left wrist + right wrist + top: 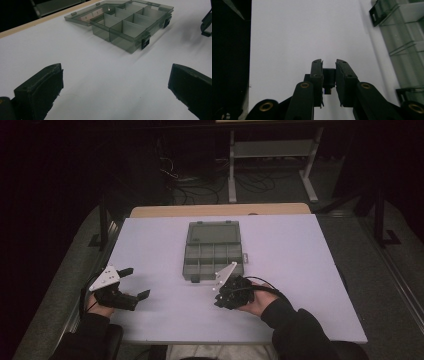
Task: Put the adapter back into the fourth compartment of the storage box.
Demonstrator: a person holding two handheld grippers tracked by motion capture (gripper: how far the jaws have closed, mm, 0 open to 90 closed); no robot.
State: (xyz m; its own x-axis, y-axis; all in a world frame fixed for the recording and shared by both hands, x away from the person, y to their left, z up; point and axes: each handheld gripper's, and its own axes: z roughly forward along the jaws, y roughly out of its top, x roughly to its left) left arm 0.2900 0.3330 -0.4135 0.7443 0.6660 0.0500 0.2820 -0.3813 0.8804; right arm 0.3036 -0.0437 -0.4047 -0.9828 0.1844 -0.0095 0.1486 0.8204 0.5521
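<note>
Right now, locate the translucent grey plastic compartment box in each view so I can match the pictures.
High view: translucent grey plastic compartment box lies open at the white table's centre, lid flat on the far side.
Left gripper view: the box sits at top centre, beyond the wide-open jaws.
Right gripper view: the box runs along the right edge.
Shared landmark: its black front latches.
</note>
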